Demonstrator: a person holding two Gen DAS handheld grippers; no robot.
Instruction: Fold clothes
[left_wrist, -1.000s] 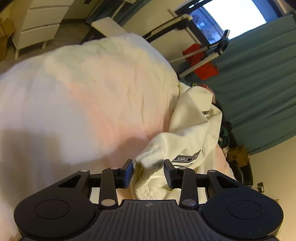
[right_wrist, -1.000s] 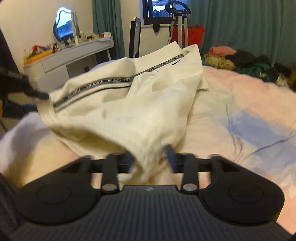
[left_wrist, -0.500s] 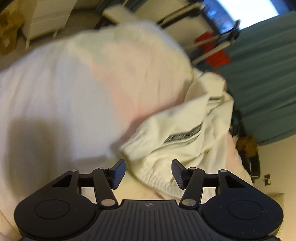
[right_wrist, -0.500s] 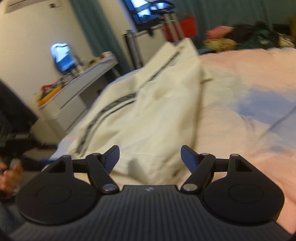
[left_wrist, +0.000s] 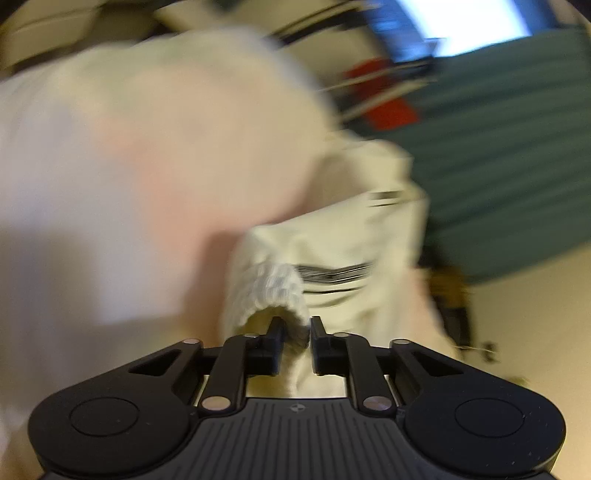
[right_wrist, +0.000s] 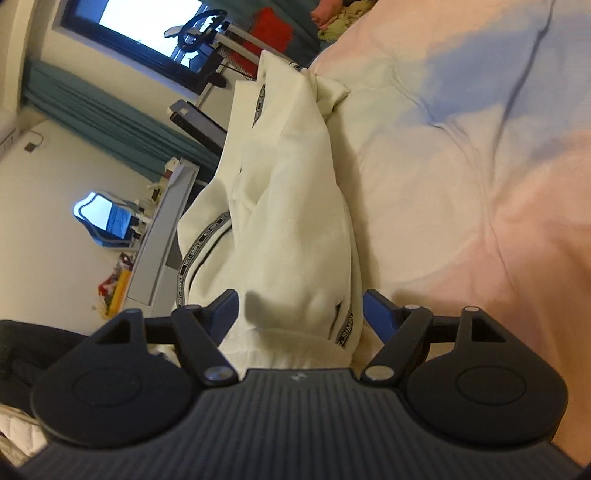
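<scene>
Bedroom with teal curtains (right_wrist: 110, 110) and a bright window (right_wrist: 140, 26) at 10–11 o'clock in the right wrist view; left wrist view heavily motion-blurred. A wide bed with a pale pink, white and blue quilted cover (right_wrist: 461, 166) fills 12 to 4 o'clock of the right view. A cream-white knit garment with black lettered tape stripes (right_wrist: 291, 206) lies on the bed cover along its edge, running from 12 o'clock down to 6 o'clock. A grey dressing table (right_wrist: 159, 236) with a wavy-framed mirror (right_wrist: 107, 221) stands at 9 o'clock. The black two-finger right gripper (right_wrist: 301, 308) has its fingers spread wide, with garment fabric between them, not pinched. The black two-finger left gripper (left_wrist: 297, 336) is closed down on the garment's ribbed cuff (left_wrist: 269, 291), fabric bunched between the pads.
</scene>
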